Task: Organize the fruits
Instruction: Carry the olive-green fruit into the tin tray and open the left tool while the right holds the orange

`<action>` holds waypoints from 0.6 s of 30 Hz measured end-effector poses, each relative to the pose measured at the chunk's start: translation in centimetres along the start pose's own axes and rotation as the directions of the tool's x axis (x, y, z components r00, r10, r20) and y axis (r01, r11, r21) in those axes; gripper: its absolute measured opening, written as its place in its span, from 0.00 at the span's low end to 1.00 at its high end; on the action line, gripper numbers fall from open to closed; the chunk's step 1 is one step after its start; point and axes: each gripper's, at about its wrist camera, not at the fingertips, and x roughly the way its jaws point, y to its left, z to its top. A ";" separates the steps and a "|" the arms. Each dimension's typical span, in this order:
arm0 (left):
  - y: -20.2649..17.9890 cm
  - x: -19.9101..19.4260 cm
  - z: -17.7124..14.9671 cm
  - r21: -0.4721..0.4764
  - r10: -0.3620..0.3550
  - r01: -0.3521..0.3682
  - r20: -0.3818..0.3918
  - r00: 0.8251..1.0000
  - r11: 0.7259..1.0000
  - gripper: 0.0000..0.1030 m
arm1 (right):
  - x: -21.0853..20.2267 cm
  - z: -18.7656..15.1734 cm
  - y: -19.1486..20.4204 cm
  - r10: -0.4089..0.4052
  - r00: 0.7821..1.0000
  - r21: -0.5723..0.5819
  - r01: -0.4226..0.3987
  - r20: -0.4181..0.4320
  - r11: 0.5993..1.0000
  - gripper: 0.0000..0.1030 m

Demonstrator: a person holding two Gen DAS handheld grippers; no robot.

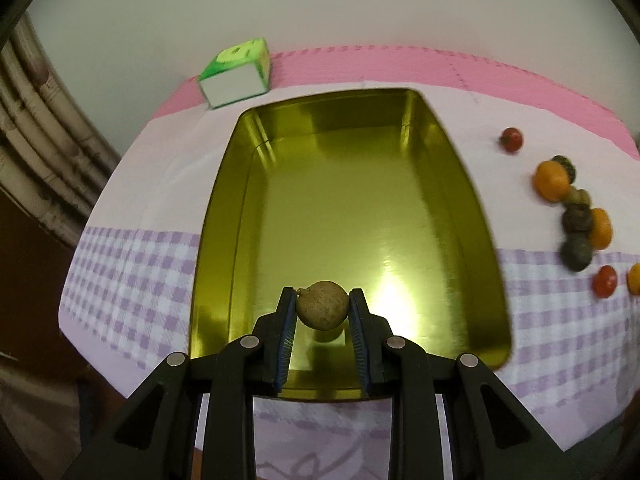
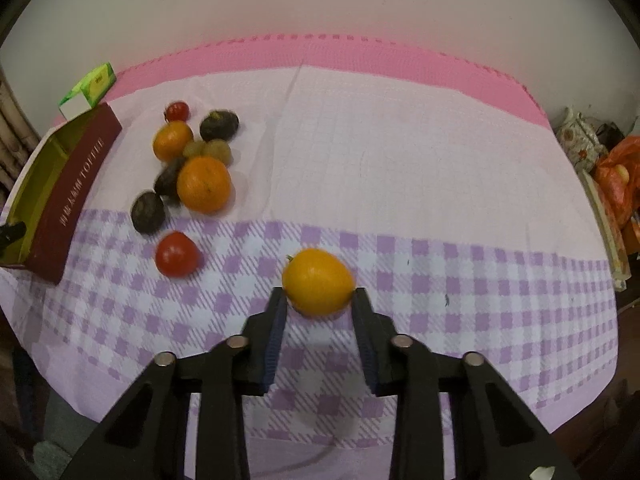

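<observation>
Tin: we are looking at a gold-lined tin (image 1: 360, 200) sitting on the checked tablecloth (image 1: 140, 272); its floor is showing only reflections, with nothing resting on it. In the right wrist view we are seeing its maroon outer wall (image 2: 76, 188) with pale lettering, at the cloth's left edge.

Green box: a green-and-white carton (image 1: 236, 74) is sitting on the pink mat (image 1: 380, 68), just beyond the tin's far left corner. We are unable to tell what it contains.

Left gripper: the left gripper (image 1: 322, 306) is pinching a small brown fruit (image 1: 322, 305) between both blue pads, jaws drawn in narrowly. It is holding the fruit over the near end of the tin.

Right gripper: the right gripper (image 2: 318, 296) is clasping a yellow-orange fruit (image 2: 317, 281) at its fingertips, jaws set moderately wide, both pads touching it. We are noting a shadow on the cloth beneath it, so it is hanging clear of the cloth.

Loose fruit: we are counting a cluster outside the tin, just beside its maroon wall: a large orange (image 2: 204, 185), a smaller orange (image 2: 172, 140), two red tomatoes (image 2: 176, 254), three dark fruits (image 2: 148, 213) and two pale green ones (image 2: 218, 150). Several are touching one another.
</observation>
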 end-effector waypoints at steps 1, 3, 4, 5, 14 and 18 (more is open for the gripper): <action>0.3 0.2 -0.1 -0.003 0.001 -0.001 -0.004 1.000 1.000 0.26 | -0.4 0.5 0.1 0.006 1.000 -0.006 -0.006 0.006 1.000 0.10; 0.6 0.7 -0.3 -0.007 0.001 -0.001 -0.014 1.000 1.000 0.26 | -0.2 1.2 0.9 0.003 1.000 -0.035 -0.004 -0.013 0.999 0.11; 0.8 0.8 -0.3 -0.010 0.000 0.000 -0.016 1.000 1.000 0.26 | -0.1 1.4 1.0 -0.001 1.000 -0.046 0.000 -0.022 0.999 0.14; 0.9 1.0 -0.4 -0.011 -0.001 0.001 -0.018 1.000 1.000 0.26 | 0.2 1.5 1.1 -0.014 1.000 -0.055 0.013 -0.021 0.998 0.15; 1.2 2.3 -0.7 -0.013 0.012 -0.012 -0.044 0.999 1.000 0.26 | 2.6 0.5 -0.2 -0.007 0.998 -0.025 0.006 -0.055 1.000 0.29; 1.4 2.5 -0.8 -0.015 0.024 -0.025 -0.044 0.999 1.000 0.27 | 3.0 1.6 -1.4 -0.014 1.000 -0.010 0.014 -0.026 1.000 0.43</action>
